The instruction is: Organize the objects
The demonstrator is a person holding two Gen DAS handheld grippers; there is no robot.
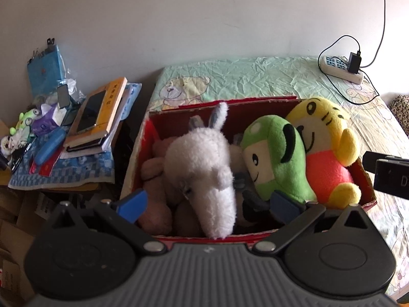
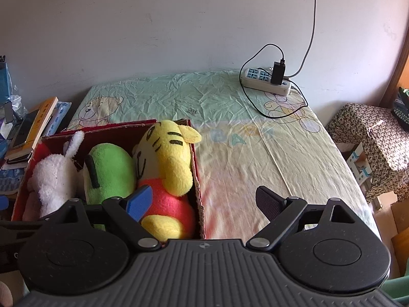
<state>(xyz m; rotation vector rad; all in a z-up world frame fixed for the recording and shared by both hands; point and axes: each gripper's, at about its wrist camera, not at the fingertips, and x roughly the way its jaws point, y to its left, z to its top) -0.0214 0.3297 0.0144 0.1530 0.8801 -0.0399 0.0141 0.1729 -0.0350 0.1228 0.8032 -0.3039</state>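
Soft, even daylight; mild haze softens both views, fisheye bends the edges, and corners vignette dark.

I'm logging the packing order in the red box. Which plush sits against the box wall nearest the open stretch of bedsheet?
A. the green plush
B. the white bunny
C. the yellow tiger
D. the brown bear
C. In the right wrist view the yellow tiger leans on the red box wall bordering the bare bedsheet; the green plush sits further inside.
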